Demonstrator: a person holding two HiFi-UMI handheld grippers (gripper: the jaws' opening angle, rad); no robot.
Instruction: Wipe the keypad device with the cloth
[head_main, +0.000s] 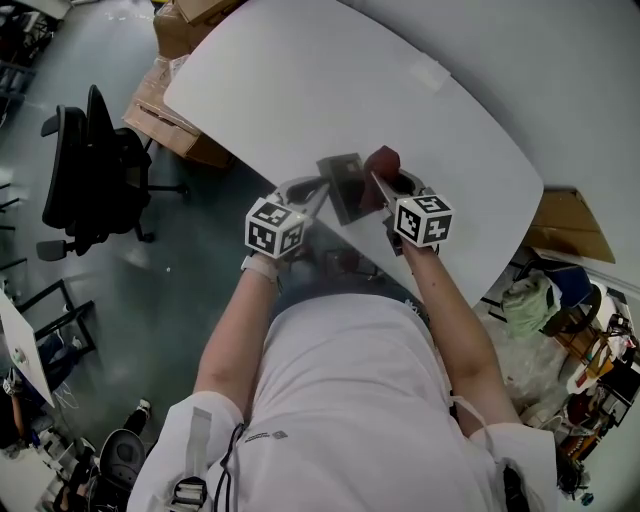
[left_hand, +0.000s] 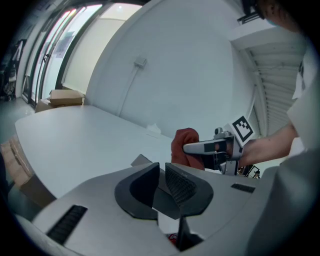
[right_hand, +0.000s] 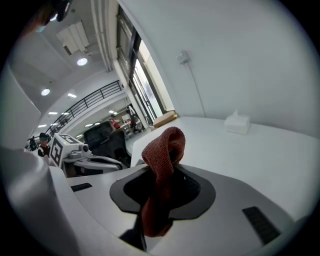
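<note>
Right gripper view has the right tongs (right_hand: 161, 175) clamped on a red cloth (right_hand: 165, 142). The jaws press together on its middle, with one folded loop standing up past the tips and a tail hanging back toward the camera.

Left gripper view has the left tongs (left_hand: 161, 176) nearly closed, with only a thin gap between the ribbed pads. In that gap sits the edge of the keypad device (left_hand: 141, 161), a flat dark grey slab whose far corner pokes out beyond the left jaw.

From the head view the two tongs point toward each other from either side of the device, which shows over the near edge of the tabletop (head_main: 300, 80). The left tongs grip its left edge, and the cloth is at its far right corner; whether the cloth touches the device I cannot tell.

The tabletop is white and rounded, with a small white tissue box (head_main: 430, 75) near its far edge, well apart from the tongs. On the floor (head_main: 190, 270) to the left stand a black office chair (head_main: 95, 170) and cardboard boxes (head_main: 180, 40).
</note>
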